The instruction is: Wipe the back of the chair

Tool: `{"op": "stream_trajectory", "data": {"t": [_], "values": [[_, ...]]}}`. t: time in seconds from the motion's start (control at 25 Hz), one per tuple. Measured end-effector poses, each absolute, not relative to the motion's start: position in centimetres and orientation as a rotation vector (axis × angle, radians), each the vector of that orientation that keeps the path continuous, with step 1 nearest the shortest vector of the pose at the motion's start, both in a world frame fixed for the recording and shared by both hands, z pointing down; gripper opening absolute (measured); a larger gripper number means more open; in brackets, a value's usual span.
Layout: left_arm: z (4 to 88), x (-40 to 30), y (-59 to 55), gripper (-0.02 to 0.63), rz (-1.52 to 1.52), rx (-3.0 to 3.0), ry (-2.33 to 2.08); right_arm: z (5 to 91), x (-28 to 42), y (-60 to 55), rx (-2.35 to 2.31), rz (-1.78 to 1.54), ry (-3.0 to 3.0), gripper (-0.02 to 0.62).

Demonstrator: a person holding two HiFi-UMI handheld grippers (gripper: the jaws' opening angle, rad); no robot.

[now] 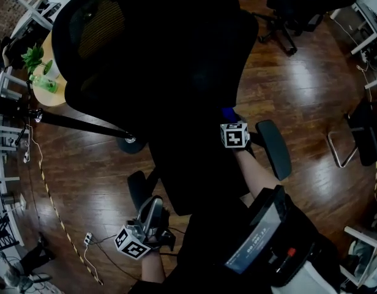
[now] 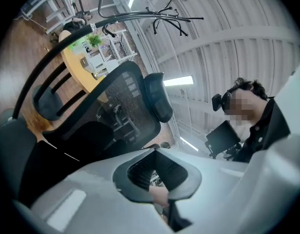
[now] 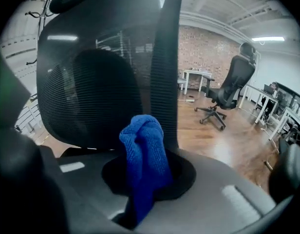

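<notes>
The black mesh chair back [image 1: 170, 60] fills the middle of the head view, with its headrest toward the top. My right gripper [image 1: 230, 120] is at the chair back's right edge, shut on a blue cloth [image 1: 228, 113]. In the right gripper view the blue cloth [image 3: 145, 160] sticks up between the jaws, right in front of the mesh chair back [image 3: 91, 96] and its central spine [image 3: 165, 67]. My left gripper [image 1: 153, 212] hangs low beside the seat, away from the back. Its jaws are shut with nothing in them, and they point up at the chair back [image 2: 116, 108].
A chair armrest [image 1: 274, 149] juts out right of my right gripper. A round wooden table [image 1: 51, 94] with a plant stands at the left, and a black coat stand [image 1: 72, 124] lies across in front of it. Another office chair [image 3: 233, 89] stands behind on the wooden floor.
</notes>
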State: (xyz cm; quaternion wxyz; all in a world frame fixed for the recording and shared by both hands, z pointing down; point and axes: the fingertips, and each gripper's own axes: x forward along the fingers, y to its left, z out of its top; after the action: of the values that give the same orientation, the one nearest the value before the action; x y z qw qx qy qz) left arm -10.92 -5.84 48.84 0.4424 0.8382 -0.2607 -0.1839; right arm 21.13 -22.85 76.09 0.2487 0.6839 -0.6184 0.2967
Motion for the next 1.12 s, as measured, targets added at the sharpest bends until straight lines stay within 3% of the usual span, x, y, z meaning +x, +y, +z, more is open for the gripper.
{"op": "stream_trajectory", "data": {"t": [0.44, 0.72, 0.88, 1.12], "values": [[50.0, -21.9, -1.3, 0.006, -0.524, 1.975, -0.967, 78.8, -3.1, -25.9, 1.416, 0.912, -2.08, 0.034], [48.5, -24.5, -0.6, 0.006, -0.601, 2.01, -0.963, 67.0, -15.3, -24.7, 1.052, 0.827, -2.653, 0.034], [47.0, -24.4, -2.4, 0.006, -0.651, 2.079, -0.883, 56.3, -14.5, -22.7, 1.019, 0.814, -2.902, 0.034], [42.9, -21.8, -5.2, 0.006, -0.732, 2.211, -0.655, 45.8, -5.1, -17.1, 1.335, 0.648, -2.978, 0.032]]}}
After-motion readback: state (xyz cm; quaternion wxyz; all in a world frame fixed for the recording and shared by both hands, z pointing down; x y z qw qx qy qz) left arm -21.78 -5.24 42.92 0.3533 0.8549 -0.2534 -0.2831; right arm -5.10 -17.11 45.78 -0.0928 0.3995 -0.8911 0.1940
